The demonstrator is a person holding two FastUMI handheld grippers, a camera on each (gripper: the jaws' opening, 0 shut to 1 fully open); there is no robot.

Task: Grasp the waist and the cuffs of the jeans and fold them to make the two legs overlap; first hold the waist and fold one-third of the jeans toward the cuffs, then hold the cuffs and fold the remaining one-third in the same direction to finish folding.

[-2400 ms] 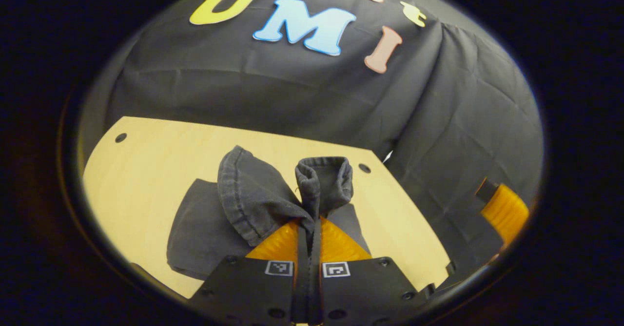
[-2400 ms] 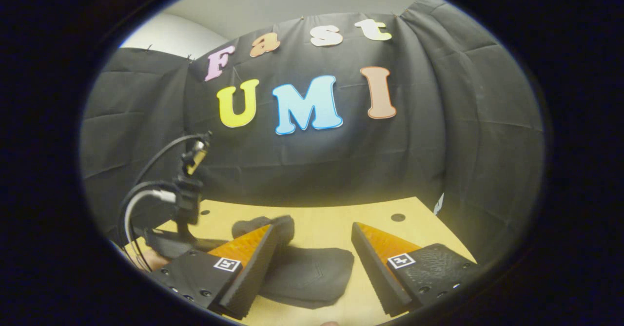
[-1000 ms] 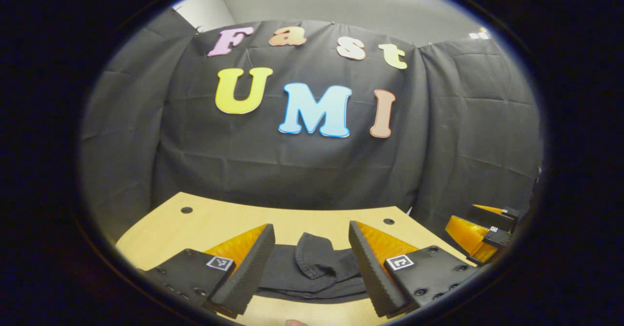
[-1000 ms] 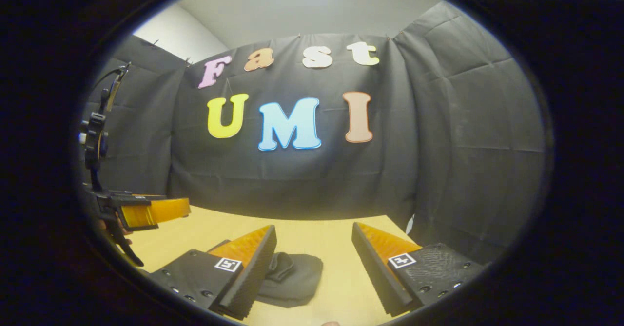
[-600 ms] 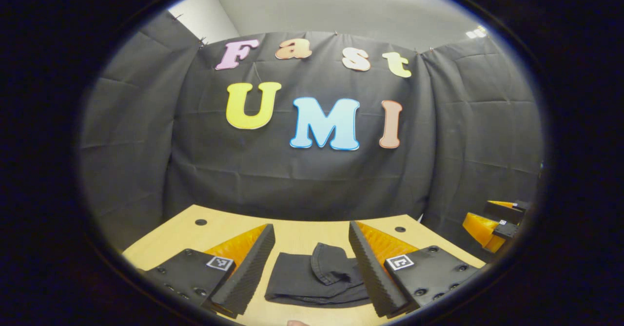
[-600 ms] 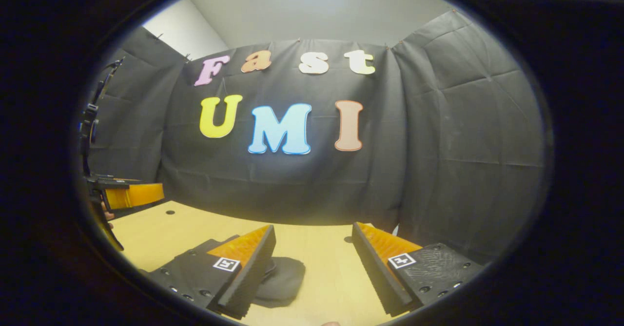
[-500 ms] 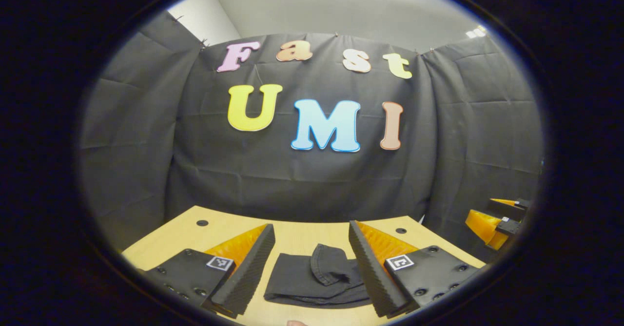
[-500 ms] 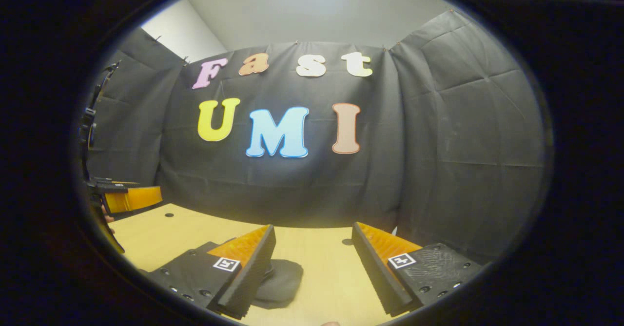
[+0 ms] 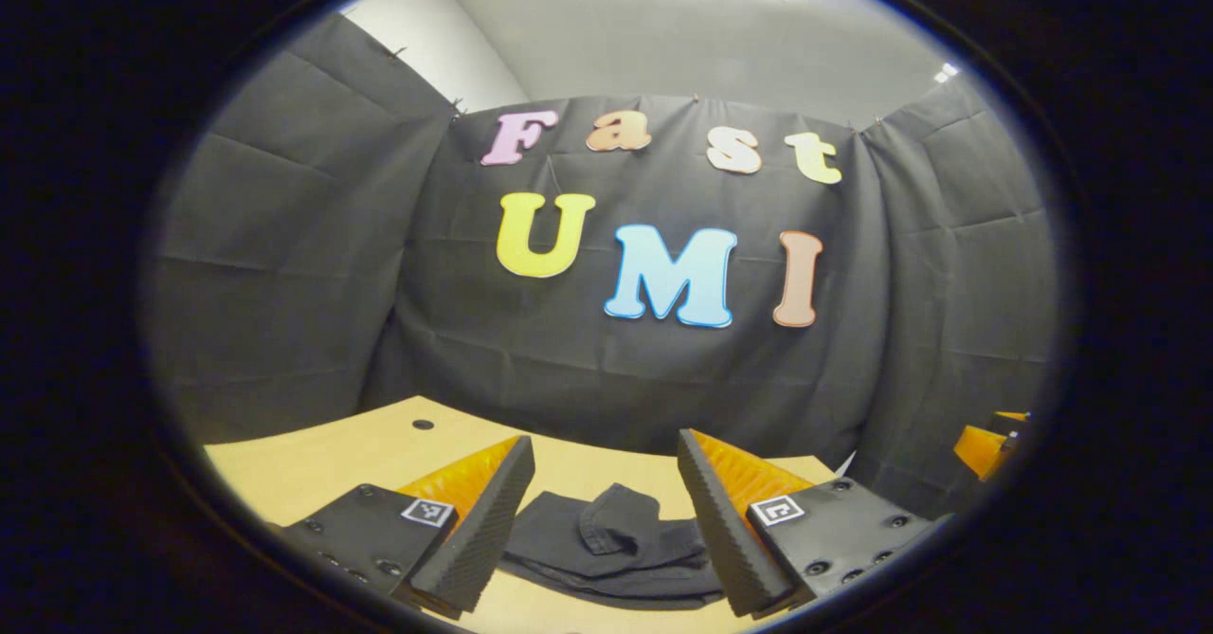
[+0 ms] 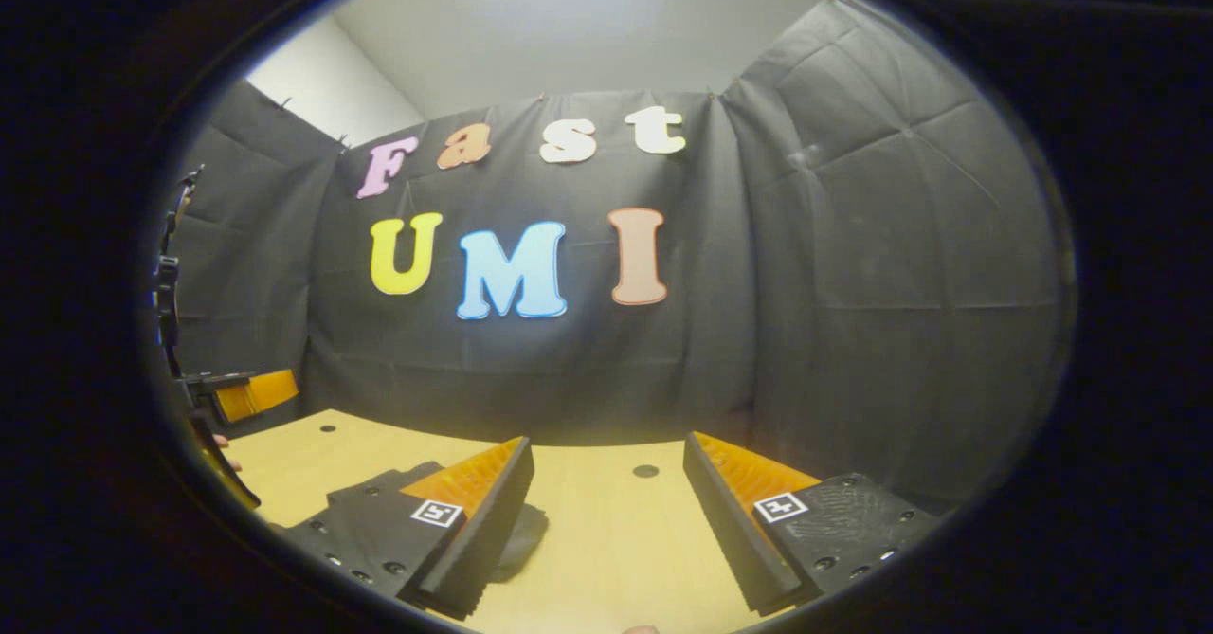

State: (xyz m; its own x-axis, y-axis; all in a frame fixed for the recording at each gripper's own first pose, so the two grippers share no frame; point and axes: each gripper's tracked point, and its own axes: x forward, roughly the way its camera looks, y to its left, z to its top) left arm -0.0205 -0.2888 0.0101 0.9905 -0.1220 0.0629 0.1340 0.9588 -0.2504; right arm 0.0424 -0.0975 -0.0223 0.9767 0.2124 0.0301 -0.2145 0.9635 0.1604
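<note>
Right now one pair of dark jeans [image 9: 606, 544] is lying folded into a compact bundle on the one wooden table [image 9: 313, 459], and you are looking down at it between the two spread fingers of your left gripper [image 9: 605, 501]. One rounded flap of cloth with a stitched hem is curling up on top of the bundle, so the top layer is not sitting flat. Neither finger is touching the jeans; that gripper is standing wide apart and holding nothing.

Your right gripper [image 10: 606, 511] is likewise gaping, with both fingers apart and nothing between them but bare tabletop. In the right gripper view the jeans [image 10: 526, 534] are peeking out just behind its left-hand finger, toward the lower left. One round hole [image 10: 645, 471] is showing in the table between the fingers there, and a second [image 10: 327, 428] farther to the left.

At the far left edge of that view your left gripper is appearing again, held above the table edge.
</note>
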